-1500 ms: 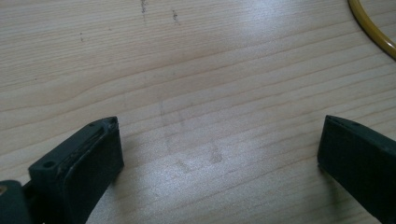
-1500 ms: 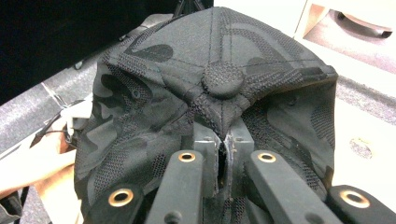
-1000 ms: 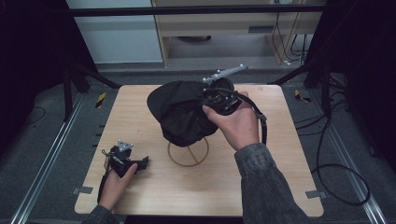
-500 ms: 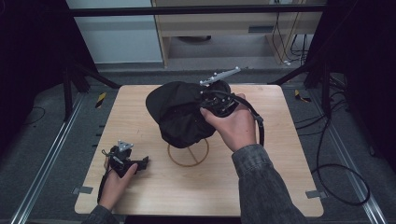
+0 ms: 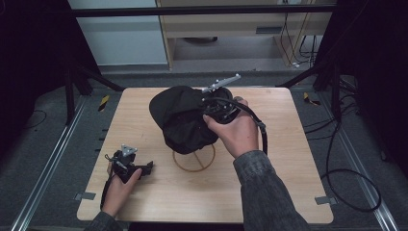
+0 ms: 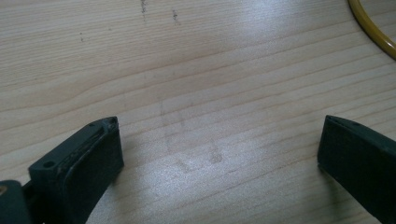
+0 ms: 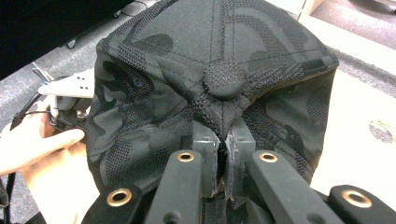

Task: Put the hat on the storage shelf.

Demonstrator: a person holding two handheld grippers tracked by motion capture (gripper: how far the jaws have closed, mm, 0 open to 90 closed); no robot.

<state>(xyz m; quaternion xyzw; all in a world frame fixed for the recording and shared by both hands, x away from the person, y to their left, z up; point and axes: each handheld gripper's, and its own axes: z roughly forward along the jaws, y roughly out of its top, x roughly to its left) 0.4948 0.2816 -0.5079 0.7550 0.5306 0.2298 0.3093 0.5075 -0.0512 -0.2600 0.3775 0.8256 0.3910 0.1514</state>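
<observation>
A black camouflage-patterned fabric cap [image 5: 180,118] is pinched by the right claw [image 7: 223,154] — apparently mid-placement over the yellow wire ring stand [image 5: 194,161]. The left claw [image 5: 131,166] is rested splayed and empty on the pale wooden bench [image 5: 288,159]. Lowering and release seem called for next.

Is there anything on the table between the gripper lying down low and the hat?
Nothing visible. The left hand-held gripper rests on the light wooden table, jaws open over bare wood. Between it and the black camouflage fabric cap, pinched by the right hand-held gripper, lies only the thin yellow ring under the cap.
</observation>
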